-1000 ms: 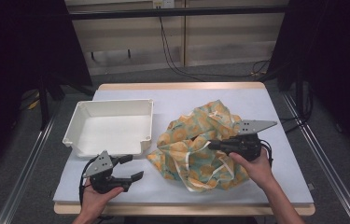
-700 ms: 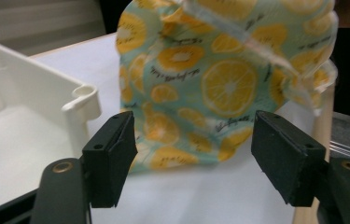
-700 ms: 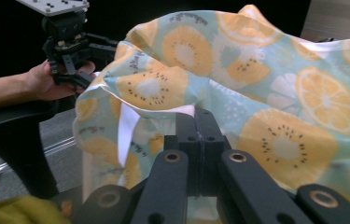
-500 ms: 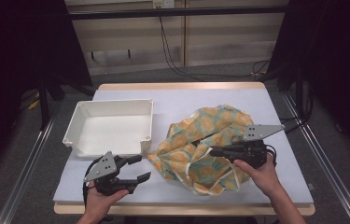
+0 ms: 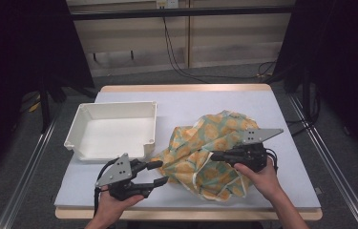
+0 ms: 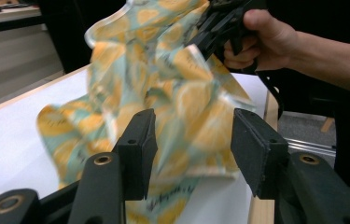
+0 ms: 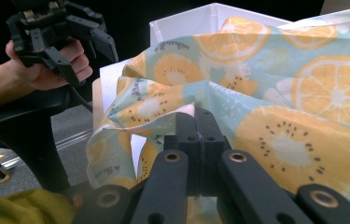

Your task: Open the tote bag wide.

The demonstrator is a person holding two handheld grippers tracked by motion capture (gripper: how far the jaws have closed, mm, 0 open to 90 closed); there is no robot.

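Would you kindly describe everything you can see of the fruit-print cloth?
The cloth is thin, soft fabric, pale green with orange and kiwi slices and a light hem. It lies crumpled on the table's right half, beside the white tray. The right hand-held gripper is shut on a fold and lifts it; the left hand-held gripper, jaws just closing, sits at its left edge without pressing it.

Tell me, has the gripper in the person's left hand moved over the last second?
Yes. The left gripper has shifted right, from below the white tray's left part to the cloth's edge, its jaws closing.
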